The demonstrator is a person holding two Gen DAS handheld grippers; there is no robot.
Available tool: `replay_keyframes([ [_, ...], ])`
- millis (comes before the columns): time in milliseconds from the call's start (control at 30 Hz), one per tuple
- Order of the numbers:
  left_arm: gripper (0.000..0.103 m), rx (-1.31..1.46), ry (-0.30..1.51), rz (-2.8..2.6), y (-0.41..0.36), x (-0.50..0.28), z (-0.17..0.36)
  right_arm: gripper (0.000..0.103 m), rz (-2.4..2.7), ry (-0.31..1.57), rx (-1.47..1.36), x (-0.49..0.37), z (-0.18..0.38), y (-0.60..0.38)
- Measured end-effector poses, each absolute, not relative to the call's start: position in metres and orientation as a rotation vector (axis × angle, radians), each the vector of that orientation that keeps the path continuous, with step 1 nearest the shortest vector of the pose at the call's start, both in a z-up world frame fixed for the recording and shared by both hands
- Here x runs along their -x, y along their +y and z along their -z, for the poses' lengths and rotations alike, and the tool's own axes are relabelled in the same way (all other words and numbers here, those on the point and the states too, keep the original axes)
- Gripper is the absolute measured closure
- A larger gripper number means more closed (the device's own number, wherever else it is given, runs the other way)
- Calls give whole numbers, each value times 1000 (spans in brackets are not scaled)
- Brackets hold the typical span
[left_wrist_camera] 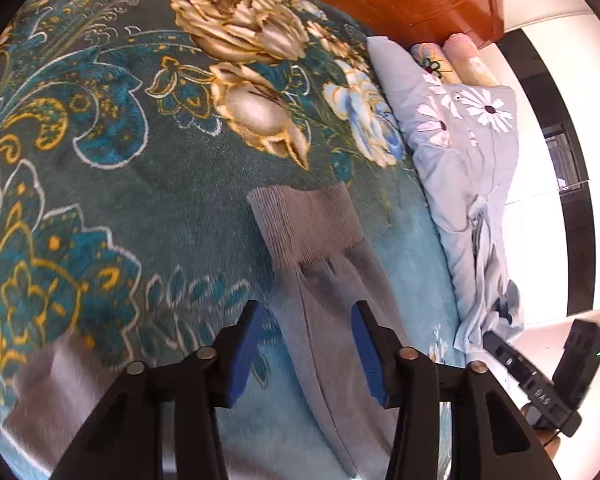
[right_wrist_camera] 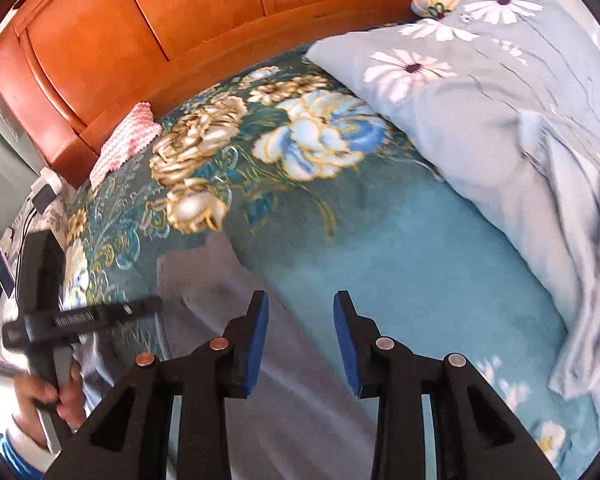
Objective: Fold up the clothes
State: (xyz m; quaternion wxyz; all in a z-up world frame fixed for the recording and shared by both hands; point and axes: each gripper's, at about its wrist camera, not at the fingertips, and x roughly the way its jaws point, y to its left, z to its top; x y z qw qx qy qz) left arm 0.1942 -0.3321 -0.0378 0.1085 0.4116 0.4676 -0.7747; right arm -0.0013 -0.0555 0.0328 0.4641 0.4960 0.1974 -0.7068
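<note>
Grey sweatpants [left_wrist_camera: 324, 280] lie flat on a teal floral blanket [left_wrist_camera: 120, 140], one leg ending in a ribbed cuff [left_wrist_camera: 304, 224]. My left gripper [left_wrist_camera: 308, 352] is open, its blue pads on either side of that leg, just above the cloth. A second grey part [left_wrist_camera: 56, 392] lies at lower left. In the right wrist view the grey pants [right_wrist_camera: 236, 344] spread below my right gripper [right_wrist_camera: 300, 336], which is open and empty over the fabric's right edge. The left gripper's body [right_wrist_camera: 60, 316] shows at the left there, held by a hand.
A grey-blue daisy-print quilt [right_wrist_camera: 500, 120] is bunched along the right side of the bed. An orange wooden headboard [right_wrist_camera: 180, 20] stands behind. A pink knitted cloth [right_wrist_camera: 124, 144] lies by the headboard. The right gripper's body [left_wrist_camera: 540, 376] sits at the left view's lower right.
</note>
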Motion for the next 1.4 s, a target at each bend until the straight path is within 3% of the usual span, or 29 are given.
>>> replay_keyframes([
  [133, 38, -1174, 1317, 2333, -285, -243, 19, 60, 1829, 615, -1403, -4, -12, 92],
  [367, 38, -1201, 1496, 2235, -224, -303, 25, 60, 1867, 731, -1752, -25, 48, 274],
  [700, 38, -1258, 1456, 2242, -204, -313, 19, 61, 1912, 629, -1747, -24, 62, 279],
  [733, 38, -1264, 1463, 2242, -202, -312, 20, 65, 1907, 578, -1779, -22, 62, 281],
  [800, 38, -1285, 1469, 2242, -200, -310, 24, 90, 1913, 541, -1813, -18, 59, 282],
  [900, 38, -1316, 1458, 2247, -195, -306, 28, 95, 1930, 674, -1769, -21, 51, 268],
  [1133, 38, -1323, 1483, 2236, -197, -306, 35, 97, 2174, 881, -1672, 35, 25, 243],
  [1333, 38, -1311, 1493, 2235, -200, -310, 33, 96, 2170, 816, -1742, 39, 34, 242],
  [1400, 38, -1317, 1492, 2244, -198, -310, 31, 86, 2176, 717, -1741, 35, 22, 250],
])
